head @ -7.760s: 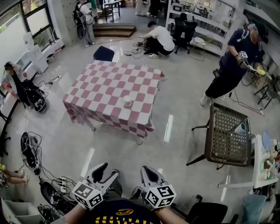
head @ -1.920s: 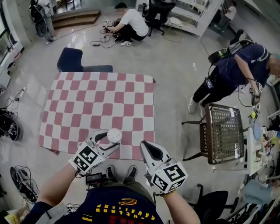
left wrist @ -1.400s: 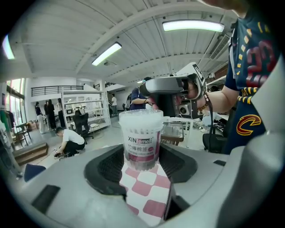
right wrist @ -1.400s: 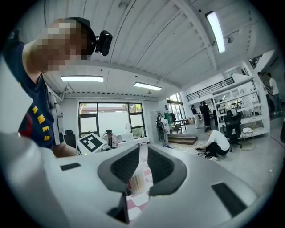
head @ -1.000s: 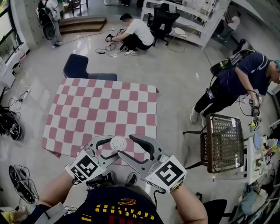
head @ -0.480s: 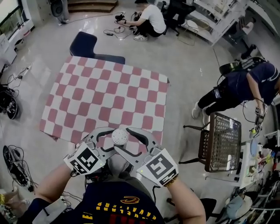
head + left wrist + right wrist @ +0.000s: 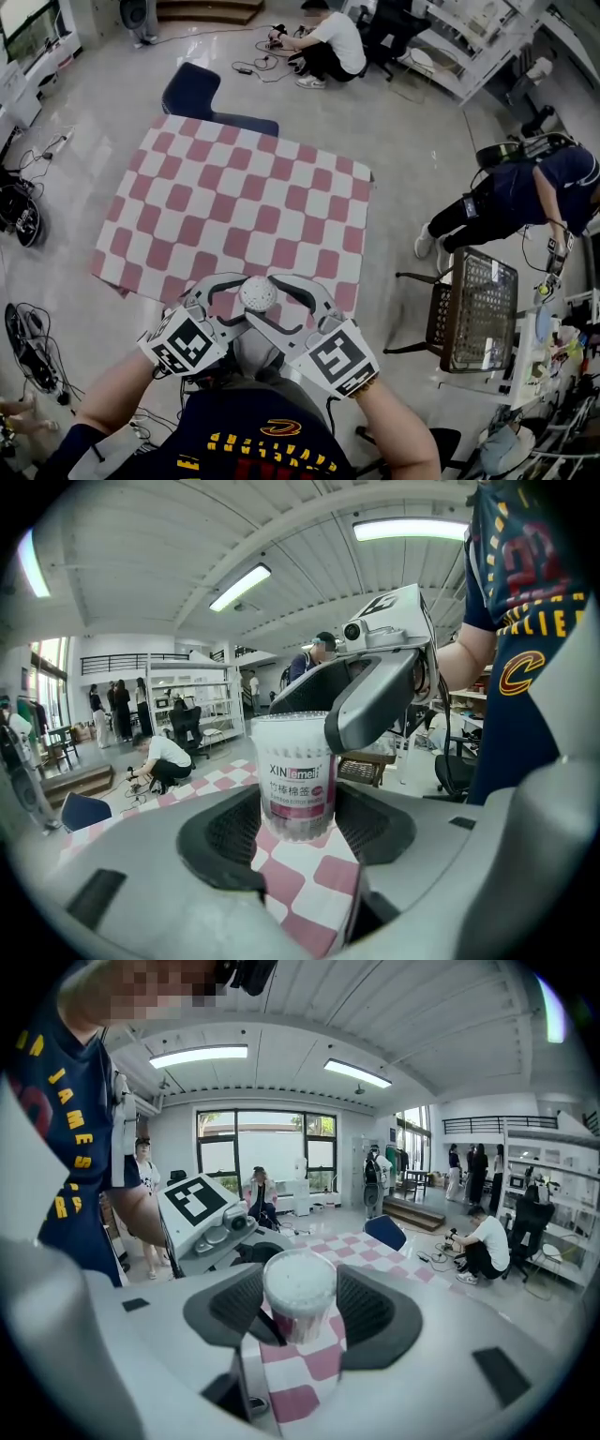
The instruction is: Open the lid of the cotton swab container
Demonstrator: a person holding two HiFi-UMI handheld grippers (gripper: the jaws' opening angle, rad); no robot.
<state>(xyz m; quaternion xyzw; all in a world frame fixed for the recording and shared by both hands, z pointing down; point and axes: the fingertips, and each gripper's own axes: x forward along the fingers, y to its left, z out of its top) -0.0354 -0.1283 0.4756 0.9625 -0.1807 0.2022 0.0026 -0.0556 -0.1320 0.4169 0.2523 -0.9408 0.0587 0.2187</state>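
The cotton swab container [image 7: 257, 294] is a clear round tub with a white lid and a pink label. It hangs above the near edge of the checkered table [image 7: 244, 206], with my left gripper [image 7: 242, 300] shut on its body. In the left gripper view the tub [image 7: 298, 780] stands upright between the pads, clear of the cloth. My right gripper [image 7: 272, 298] reaches in from the right. Its jaws have just been opening and now stand wide, with the lid [image 7: 298, 1283] between the pads. One right finger [image 7: 375, 696] lies against the lid's rim.
A dark blue seat [image 7: 202, 94] stands at the table's far side. A metal mesh chair [image 7: 478, 309] is to the right. Cables [image 7: 28, 337] lie on the floor at the left. Several people work around the room.
My right gripper has slid in from the right, so its jaws now flank the lid. Both hands have drifted slightly down and nearer my body, the container still in the left gripper.
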